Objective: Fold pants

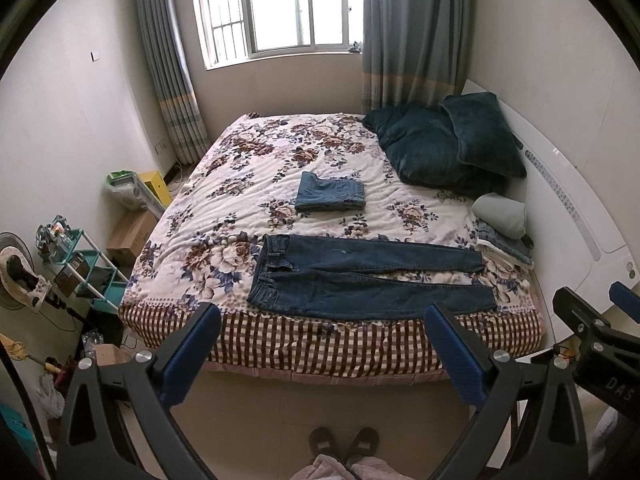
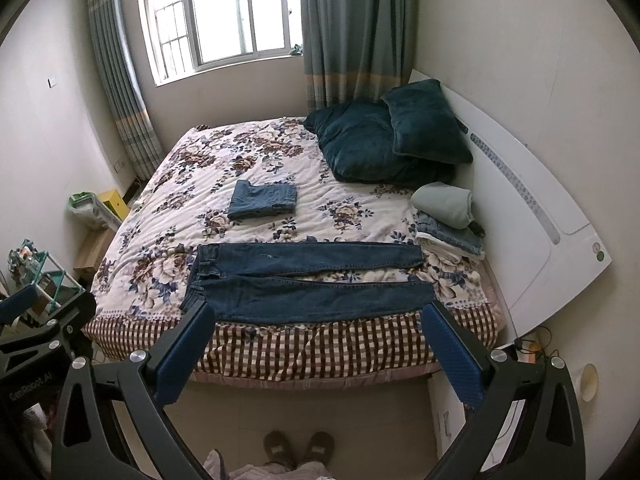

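Dark blue jeans (image 1: 360, 280) lie flat across the near edge of the bed, waistband at the left, legs pointing right; they also show in the right wrist view (image 2: 308, 280). My left gripper (image 1: 320, 320) is open and empty, held above the floor in front of the bed. My right gripper (image 2: 316, 320) is open and empty, beside it at the same height; it also shows at the right of the left wrist view (image 1: 592, 300). A folded lighter pair of jeans (image 1: 330, 197) rests mid-bed.
Bed with floral quilt (image 1: 240, 184). Dark teal pillows (image 1: 448, 140) lie at the headboard. A stack of clothes (image 1: 504, 232) sits at the bed's right edge. A teal rack (image 1: 84, 268) and boxes stand on the left. My slippered feet (image 1: 344, 444) are on the floor.
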The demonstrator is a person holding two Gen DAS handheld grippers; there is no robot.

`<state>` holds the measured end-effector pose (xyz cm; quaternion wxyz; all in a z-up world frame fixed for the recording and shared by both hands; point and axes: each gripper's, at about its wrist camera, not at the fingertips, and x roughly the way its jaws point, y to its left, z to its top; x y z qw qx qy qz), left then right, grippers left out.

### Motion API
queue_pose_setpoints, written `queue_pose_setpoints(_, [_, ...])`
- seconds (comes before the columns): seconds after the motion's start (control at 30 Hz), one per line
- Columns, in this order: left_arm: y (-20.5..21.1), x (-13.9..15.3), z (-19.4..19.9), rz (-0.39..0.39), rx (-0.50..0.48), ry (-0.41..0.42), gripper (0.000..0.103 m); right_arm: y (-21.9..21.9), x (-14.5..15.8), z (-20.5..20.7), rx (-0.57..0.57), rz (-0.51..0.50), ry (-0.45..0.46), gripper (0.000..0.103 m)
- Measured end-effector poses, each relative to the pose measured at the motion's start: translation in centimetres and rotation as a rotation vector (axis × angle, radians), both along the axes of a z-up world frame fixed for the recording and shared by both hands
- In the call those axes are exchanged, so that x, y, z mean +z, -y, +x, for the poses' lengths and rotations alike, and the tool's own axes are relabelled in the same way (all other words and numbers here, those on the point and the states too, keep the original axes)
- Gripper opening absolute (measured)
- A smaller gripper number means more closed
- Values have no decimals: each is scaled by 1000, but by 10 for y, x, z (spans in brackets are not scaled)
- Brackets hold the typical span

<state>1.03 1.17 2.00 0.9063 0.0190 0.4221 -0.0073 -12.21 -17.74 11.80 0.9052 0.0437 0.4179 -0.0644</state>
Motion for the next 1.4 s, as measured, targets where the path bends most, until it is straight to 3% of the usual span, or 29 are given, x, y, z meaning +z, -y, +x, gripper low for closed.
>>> queue_pose_setpoints(1.17, [-6, -2, -8, 1, 5, -6, 103, 11, 0, 3, -5, 7, -6, 103])
queue_pose_setpoints(1.3, [-2, -13, -1, 19, 33, -9, 103, 33, -15, 18, -19, 40, -16, 103])
queue_pose_setpoints(1.4, [13, -35, 15, 34, 53, -14, 103, 54, -47, 37, -38, 70, -32, 103])
